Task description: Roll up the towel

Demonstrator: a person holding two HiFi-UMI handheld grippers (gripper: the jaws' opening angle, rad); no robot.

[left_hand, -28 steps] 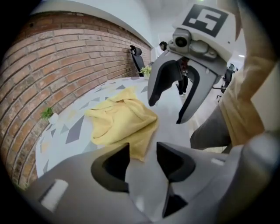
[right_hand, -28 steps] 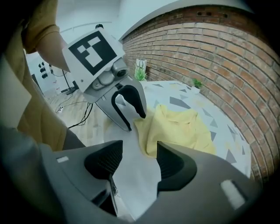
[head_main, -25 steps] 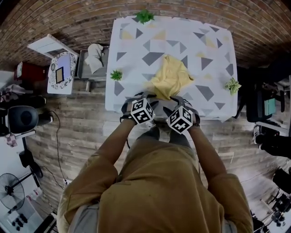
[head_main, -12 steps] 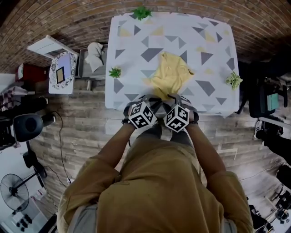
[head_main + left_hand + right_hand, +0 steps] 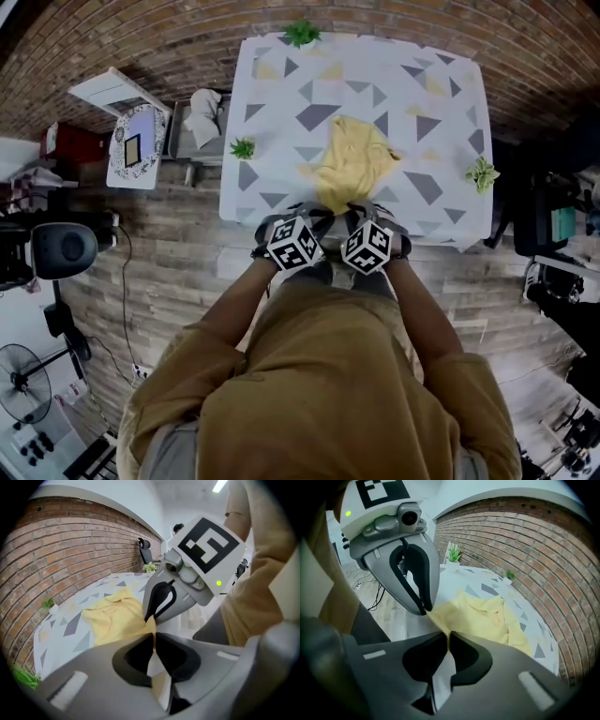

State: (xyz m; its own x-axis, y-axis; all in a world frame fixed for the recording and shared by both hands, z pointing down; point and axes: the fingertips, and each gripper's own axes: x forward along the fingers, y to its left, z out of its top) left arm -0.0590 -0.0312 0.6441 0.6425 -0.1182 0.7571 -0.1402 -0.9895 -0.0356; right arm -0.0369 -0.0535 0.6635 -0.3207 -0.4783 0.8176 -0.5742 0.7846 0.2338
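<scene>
brick wall (image 5: 141,37) backs a triangle-patterned table (image 5: 272,141). crumpled yellow towel (image 5: 354,161) lies at centre, its near edge toward six o'clock. left gripper (image 5: 152,635) and right gripper (image 5: 447,635), side by side there, each clamp that edge; the right one's jaws have just been closing on it.

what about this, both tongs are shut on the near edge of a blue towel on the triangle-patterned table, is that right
Not blue: the towel is yellow, as the head view shows. The rest stands: the left tongs and right tongs are both shut on its near edge, on the triangle-patterned table.
</scene>
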